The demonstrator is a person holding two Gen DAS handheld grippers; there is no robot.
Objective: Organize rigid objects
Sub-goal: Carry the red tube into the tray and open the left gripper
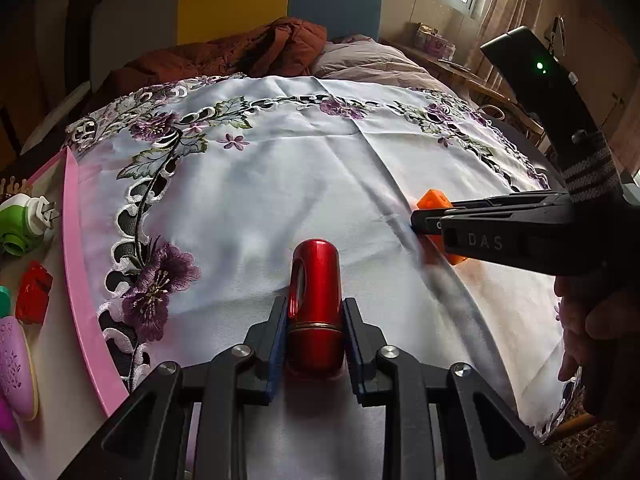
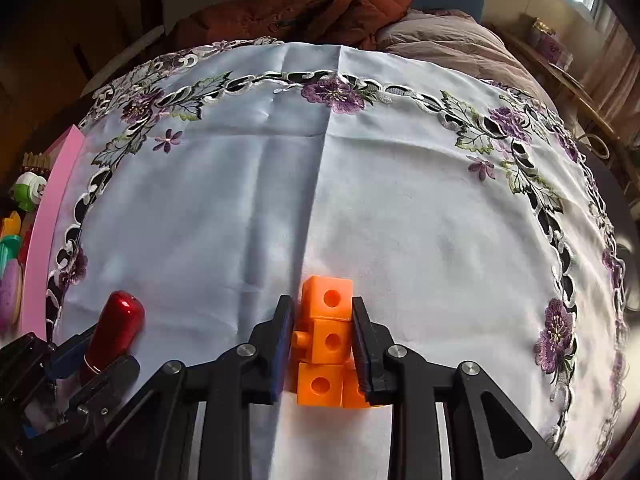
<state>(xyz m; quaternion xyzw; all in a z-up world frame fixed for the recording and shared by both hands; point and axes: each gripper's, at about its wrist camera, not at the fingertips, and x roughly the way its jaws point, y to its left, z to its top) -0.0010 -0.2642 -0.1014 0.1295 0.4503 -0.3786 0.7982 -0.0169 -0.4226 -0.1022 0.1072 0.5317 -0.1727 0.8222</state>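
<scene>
In the left wrist view my left gripper (image 1: 315,303) is shut on a glossy red metal capsule (image 1: 316,276) that stands out past the blue pads over the white embroidered cloth (image 1: 280,168). To its right, my right gripper (image 1: 418,222) reaches in sideways with an orange piece of linked cubes (image 1: 434,200) in its tips. In the right wrist view the right gripper (image 2: 321,303) is shut on that orange cube piece (image 2: 326,340), its pads pressing both sides. At that view's lower left are the red capsule (image 2: 120,320) and the left gripper (image 2: 94,346).
A pink tray (image 1: 76,260) lies along the cloth's left edge and holds a green plug-in device (image 1: 22,224), a red item (image 1: 34,292) and a purple oval item (image 1: 16,368). A brown jacket (image 1: 256,52) and a pillow lie beyond the cloth. A hand (image 1: 600,320) grips the right tool.
</scene>
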